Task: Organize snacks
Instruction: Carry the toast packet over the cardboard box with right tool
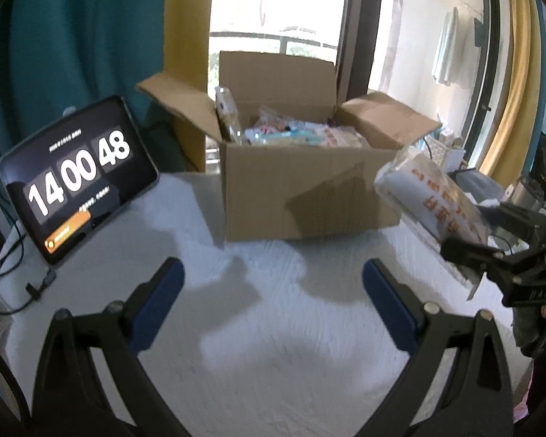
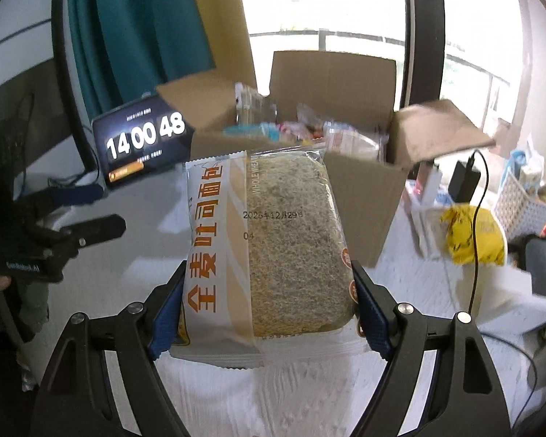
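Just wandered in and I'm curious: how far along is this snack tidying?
Several packets already sit inside the open cardboard box. In hand: the right tongs grip a wrapped whole wheat bread packet, held above the table in front of the box. The left tongs are open and empty. Left: getting that packet in; a yellow bag lies nearby.

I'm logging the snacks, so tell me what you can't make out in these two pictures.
- Snacks in the cardboard box: both views blurred, front wall hides all but the tops; kinds and count unreadable.
- Bread packet in the right gripper: its bottom edge is hidden behind the pads.
- Tablet: small text around the clock digits too tiny in both views.
- Yellow bag, right wrist view: print blurred, a cable crosses it.
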Action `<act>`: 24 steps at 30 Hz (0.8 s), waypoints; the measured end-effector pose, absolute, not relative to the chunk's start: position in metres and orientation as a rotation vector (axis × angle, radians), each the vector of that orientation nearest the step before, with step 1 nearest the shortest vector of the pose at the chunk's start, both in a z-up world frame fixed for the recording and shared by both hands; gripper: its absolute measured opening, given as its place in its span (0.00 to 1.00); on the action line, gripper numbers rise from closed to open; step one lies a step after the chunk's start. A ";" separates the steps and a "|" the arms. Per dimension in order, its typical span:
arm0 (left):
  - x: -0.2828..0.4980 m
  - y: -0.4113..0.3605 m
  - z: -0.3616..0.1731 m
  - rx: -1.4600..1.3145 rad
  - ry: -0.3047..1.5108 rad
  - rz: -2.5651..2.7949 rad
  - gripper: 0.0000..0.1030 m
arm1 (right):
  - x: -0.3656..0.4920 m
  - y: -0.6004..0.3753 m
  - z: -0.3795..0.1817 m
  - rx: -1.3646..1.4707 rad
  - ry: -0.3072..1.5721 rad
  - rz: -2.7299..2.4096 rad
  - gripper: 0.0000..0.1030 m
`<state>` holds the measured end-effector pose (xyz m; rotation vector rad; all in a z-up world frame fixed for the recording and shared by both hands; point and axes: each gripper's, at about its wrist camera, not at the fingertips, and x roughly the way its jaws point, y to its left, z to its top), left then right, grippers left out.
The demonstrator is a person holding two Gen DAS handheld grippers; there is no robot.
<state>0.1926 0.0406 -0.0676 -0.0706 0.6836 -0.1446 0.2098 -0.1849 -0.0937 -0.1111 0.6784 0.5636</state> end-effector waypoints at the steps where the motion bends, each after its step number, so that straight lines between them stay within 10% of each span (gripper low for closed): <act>1: 0.195 0.041 -0.065 -0.069 0.677 -0.144 0.96 | 0.212 -0.184 -0.090 -0.111 0.671 0.563 0.81; 24: 0.263 0.036 -0.009 0.016 0.525 -0.140 0.96 | 0.293 -0.157 -0.040 -0.075 0.583 0.561 0.81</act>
